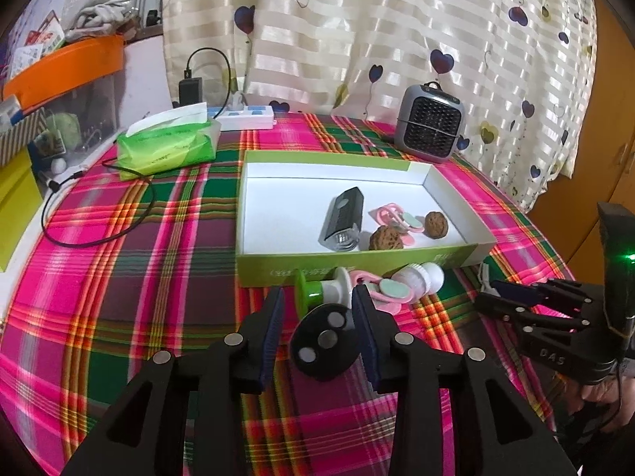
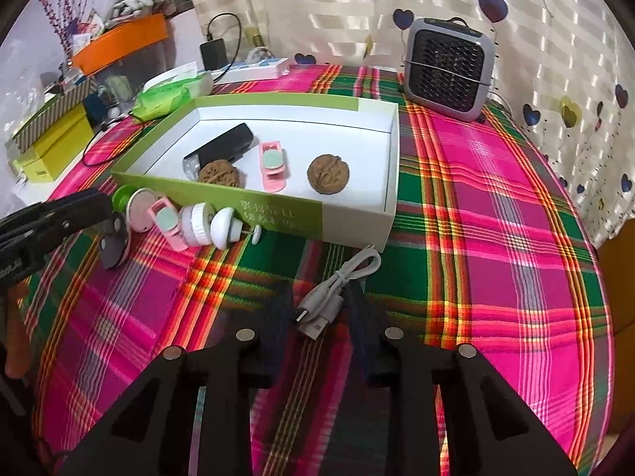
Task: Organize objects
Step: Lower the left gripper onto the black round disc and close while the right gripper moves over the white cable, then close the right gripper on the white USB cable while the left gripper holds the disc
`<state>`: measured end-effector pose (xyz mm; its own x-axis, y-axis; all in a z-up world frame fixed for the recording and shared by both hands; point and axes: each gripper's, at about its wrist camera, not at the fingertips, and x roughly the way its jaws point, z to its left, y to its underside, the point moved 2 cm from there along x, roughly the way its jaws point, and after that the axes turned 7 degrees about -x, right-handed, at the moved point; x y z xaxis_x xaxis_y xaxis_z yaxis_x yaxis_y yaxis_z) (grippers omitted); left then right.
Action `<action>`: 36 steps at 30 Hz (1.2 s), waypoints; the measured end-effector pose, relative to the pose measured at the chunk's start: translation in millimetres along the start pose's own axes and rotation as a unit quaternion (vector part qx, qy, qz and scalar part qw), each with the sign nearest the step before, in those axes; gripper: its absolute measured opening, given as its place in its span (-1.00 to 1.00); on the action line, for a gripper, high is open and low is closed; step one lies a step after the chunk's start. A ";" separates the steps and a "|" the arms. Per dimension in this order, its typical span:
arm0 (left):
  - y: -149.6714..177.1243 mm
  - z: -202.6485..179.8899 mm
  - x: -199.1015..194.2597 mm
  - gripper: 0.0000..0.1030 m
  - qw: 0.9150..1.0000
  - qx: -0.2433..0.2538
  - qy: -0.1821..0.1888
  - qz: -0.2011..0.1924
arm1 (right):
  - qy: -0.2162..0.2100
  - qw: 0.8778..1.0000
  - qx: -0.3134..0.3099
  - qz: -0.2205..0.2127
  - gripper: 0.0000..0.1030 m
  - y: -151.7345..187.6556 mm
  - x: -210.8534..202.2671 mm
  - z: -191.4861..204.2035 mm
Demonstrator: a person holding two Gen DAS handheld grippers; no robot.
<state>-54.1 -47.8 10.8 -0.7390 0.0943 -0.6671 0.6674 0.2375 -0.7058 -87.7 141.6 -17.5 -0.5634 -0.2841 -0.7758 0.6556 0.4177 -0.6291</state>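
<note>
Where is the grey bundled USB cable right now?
Right wrist view: the grey bundled USB cable lies on the plaid tablecloth, between the right gripper jaws, before the green-and-white box.

— How is the light?
— Bright and even, indoor, apparently from above. The white box (image 1: pixel 456 202) interior looks nearly washed out, and the curtain (image 1: pixel 397 39) shows glossy sheen on its stripes.
— Shadows?
— Soft and short, under the heater (image 2: pixel 448 67) and along the box wall.
— Sharpness?
— Centre is crisp. Strong fisheye bending curves the table (image 2: pixel 496 238) edges, corners go black, and a green glow flares at the left view's right side.
</note>
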 end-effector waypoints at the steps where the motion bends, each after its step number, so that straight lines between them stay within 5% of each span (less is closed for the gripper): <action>1: 0.9 1.4 0.2 -0.34 1.000 -0.001 -0.001 0.000 | -0.003 1.000 -0.002 0.000 -0.46 0.8 -0.7 0.0; 19: 5.6 -10.3 12.2 -0.25 1.000 0.025 -0.005 0.013 | -0.031 0.999 -0.002 -0.005 -0.47 5.5 -5.1 -2.1; 32: 11.6 0.8 23.9 -0.25 0.998 -0.004 -0.011 0.056 | -0.033 0.999 -0.001 -0.005 -0.47 5.3 -5.2 -1.8; 36: 13.7 -2.5 22.8 -0.36 0.998 0.001 -0.012 0.057 | -0.033 0.999 -0.002 -0.005 -0.47 5.3 -5.2 -2.3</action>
<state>-62.0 -40.0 -13.5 -0.6563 0.0976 -0.7482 0.7470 0.2242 -0.6259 -82.5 147.3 -16.7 -0.5360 -0.3443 -0.7708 0.6482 0.4172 -0.6371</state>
